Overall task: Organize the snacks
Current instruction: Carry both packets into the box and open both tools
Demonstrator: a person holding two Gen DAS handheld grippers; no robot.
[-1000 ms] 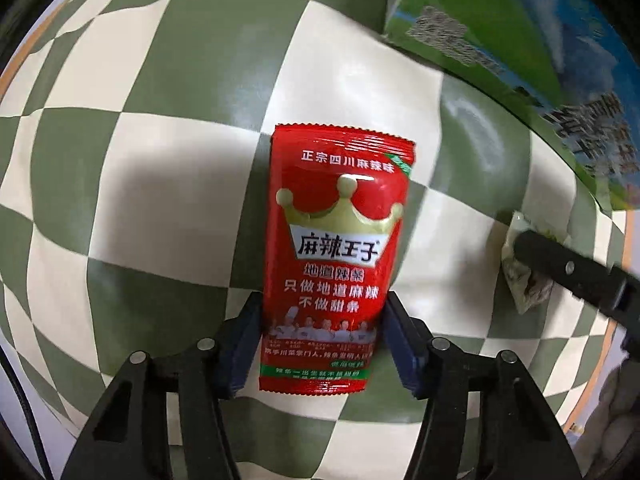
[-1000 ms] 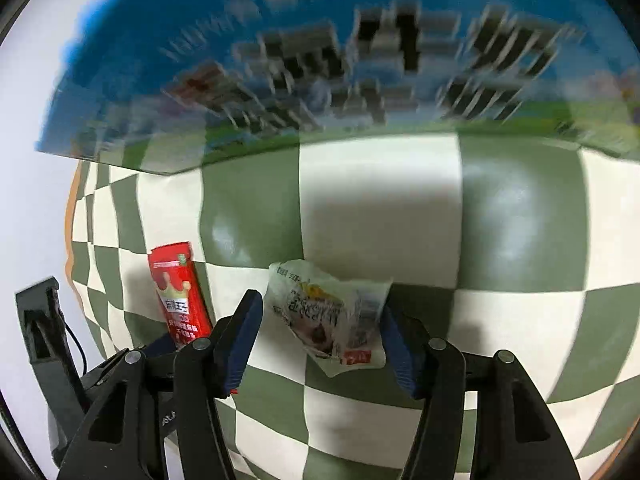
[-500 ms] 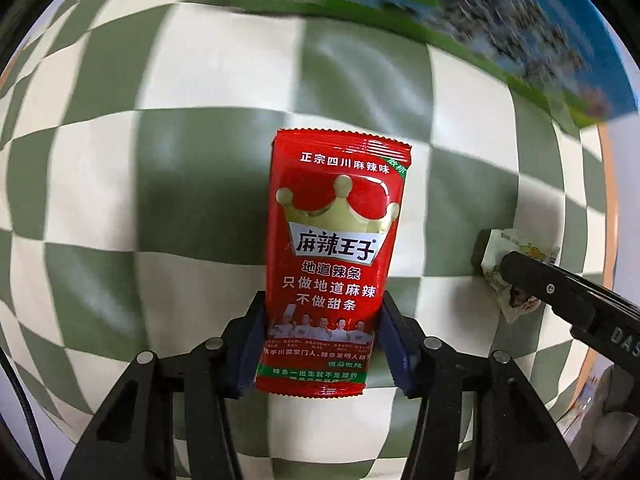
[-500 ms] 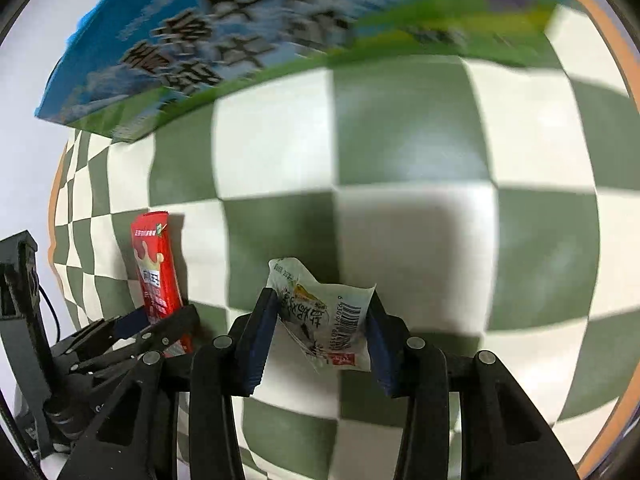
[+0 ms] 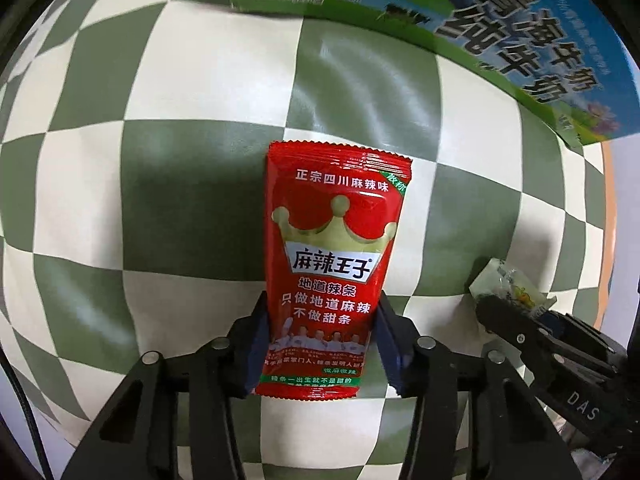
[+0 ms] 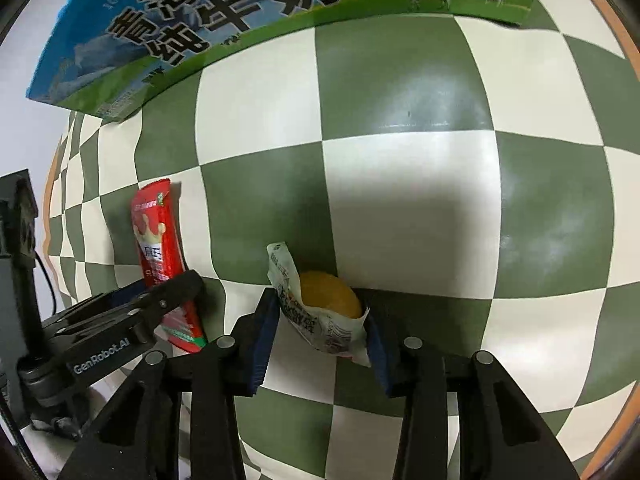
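Observation:
My left gripper (image 5: 318, 344) is shut on a red spicy-snack packet (image 5: 332, 264) with a gold crown, held upright above the checkered cloth. It also shows in the right wrist view (image 6: 160, 248), at the left, with the left gripper (image 6: 152, 304) around it. My right gripper (image 6: 320, 340) is shut on a small white packet holding a yellow cake (image 6: 320, 308). In the left wrist view that packet (image 5: 512, 284) shows at the far right, at the tip of the right gripper (image 5: 500, 304).
A blue and green milk carton box (image 5: 460, 20) stands at the back of the green and white checkered tablecloth (image 5: 200, 160); it also fills the top left of the right wrist view (image 6: 224, 16). The table's orange edge (image 6: 624, 48) runs along the right.
Both grippers have swung with their packets, so the milk box now sits wider across the top of both views. The white packet has turned in the right gripper and shows its yellow cake.

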